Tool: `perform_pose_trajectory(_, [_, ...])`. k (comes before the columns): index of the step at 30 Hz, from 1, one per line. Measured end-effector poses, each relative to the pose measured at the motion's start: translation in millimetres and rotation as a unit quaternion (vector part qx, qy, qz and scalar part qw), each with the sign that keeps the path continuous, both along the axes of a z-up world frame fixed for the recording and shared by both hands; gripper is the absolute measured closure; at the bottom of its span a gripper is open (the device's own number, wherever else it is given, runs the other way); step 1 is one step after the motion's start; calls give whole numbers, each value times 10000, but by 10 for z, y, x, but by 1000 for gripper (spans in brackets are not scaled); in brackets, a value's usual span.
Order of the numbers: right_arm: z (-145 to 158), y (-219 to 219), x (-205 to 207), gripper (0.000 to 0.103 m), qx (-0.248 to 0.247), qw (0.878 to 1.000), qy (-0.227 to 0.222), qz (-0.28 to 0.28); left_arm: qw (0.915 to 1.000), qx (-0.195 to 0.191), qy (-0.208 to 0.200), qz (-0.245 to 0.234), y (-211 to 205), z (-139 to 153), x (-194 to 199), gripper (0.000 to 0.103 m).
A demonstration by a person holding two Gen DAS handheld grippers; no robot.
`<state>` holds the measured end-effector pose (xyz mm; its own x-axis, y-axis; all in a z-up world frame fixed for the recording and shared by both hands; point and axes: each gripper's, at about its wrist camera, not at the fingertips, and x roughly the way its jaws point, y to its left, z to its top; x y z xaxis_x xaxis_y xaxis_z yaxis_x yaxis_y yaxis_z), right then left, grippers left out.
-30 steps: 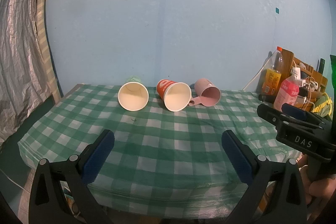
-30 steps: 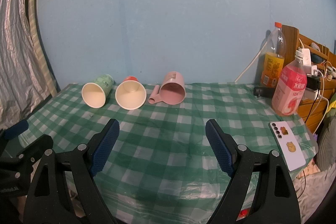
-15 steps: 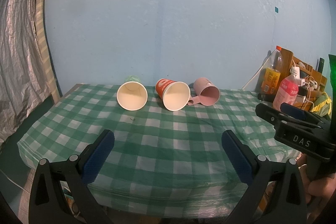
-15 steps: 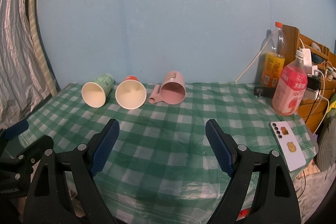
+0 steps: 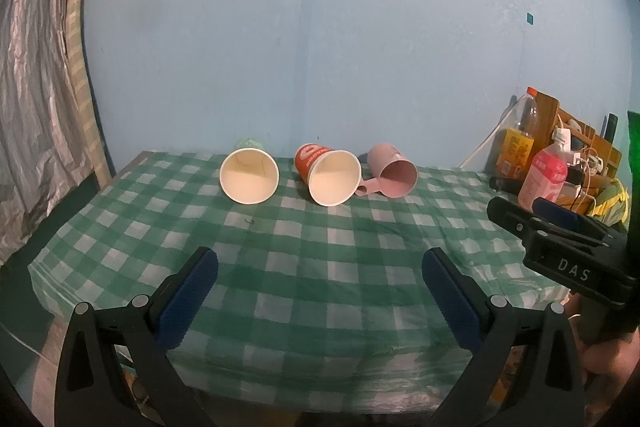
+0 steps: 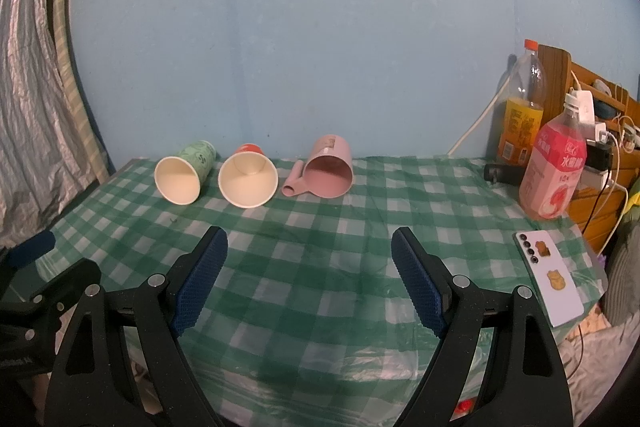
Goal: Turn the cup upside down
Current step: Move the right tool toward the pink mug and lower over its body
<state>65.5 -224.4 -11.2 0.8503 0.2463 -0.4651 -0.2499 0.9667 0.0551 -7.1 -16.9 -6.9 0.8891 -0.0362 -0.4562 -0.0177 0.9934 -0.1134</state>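
Both claws hang spread wide and hold nothing: the left claw (image 5: 320, 291) fills the bottom of its view, the right claw (image 6: 310, 275) the bottom of its own, each above the near edge of the surface (image 5: 320, 251), which wears a green and white checked cloth.

I judge that I am at the very start, with the approach not yet begun. Three cups lie on their sides in a row across the middle of both frames, well apart from the claws, mouths toward me. At left lies a green paper cup (image 6: 183, 174), in the centre a red paper cup (image 6: 248, 179), at right a pink mug (image 6: 329, 173) whose handle (image 6: 294, 183) points left along the cloth, just beside the red cup.

Which cup goes first I cannot tell. My next move, I reckon, calls for reaching forward, pinching one cup across its wall, then tipping it mouth down. Paper walls look thin and may crush or roll away; the mug looks stiffer.

At right edge stand a pink bottle (image 6: 554, 171) and an orange bottle (image 6: 523, 115); a phone (image 6: 548, 283) lies nearer.
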Motion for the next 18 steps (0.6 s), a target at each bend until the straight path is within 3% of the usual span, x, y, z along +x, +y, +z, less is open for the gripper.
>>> perform_pose_trajectory(9, [-56,-4,110,19,92,9998,165,65,9995,-131,277,-15,29,98,273,0])
perform_pose_trajectory(18, [102,-245,501,19,329,9985,402,171,9976,161,553,-385,-104,444,848,0])
